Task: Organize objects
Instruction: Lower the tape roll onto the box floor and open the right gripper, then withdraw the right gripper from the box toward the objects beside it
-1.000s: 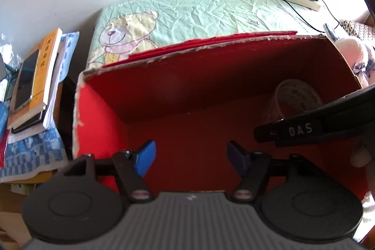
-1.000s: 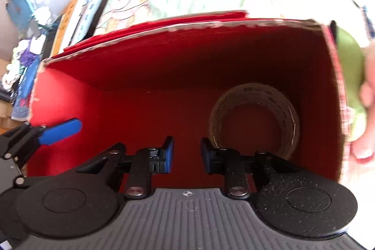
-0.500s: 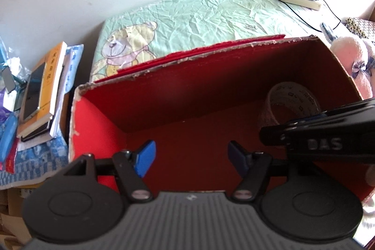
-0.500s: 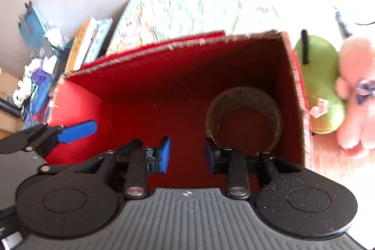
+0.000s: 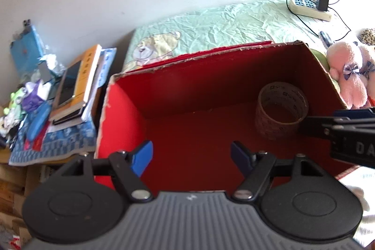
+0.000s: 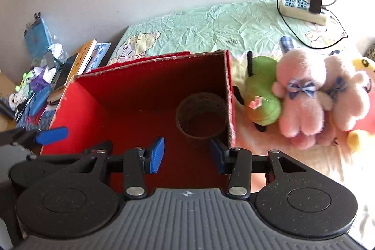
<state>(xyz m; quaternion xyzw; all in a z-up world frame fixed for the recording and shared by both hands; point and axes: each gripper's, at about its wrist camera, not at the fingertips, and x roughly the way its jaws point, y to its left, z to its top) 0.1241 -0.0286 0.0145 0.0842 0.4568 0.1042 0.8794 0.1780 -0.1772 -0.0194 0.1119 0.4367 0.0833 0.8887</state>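
Green bedsheet [image 6: 234, 22] behind red box [image 6: 150, 86], tape roll [image 6: 201, 116] partly shadowed inside, both grippers' jaws spread, empty.

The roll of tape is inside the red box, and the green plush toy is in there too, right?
Not quite. The brown roll of tape is inside the red cardboard box, but the green plush toy lies outside it, beside its right wall, as the right wrist view shows.

Red cardboard box [image 6: 82, 109]: open top, ragged upper edges, occupying the centre of both wrist views. Tape roll [image 5: 281, 109]: lies flat on the box floor, in the right rear corner, hollow core facing up. Green plush [image 6: 264, 100]: right of centre in the right wrist view, just outside the right box wall. Pink plush toys [image 6: 302, 95]: beside the green plush, further right. Yellow plush [image 6: 363, 65]: at the right edge.
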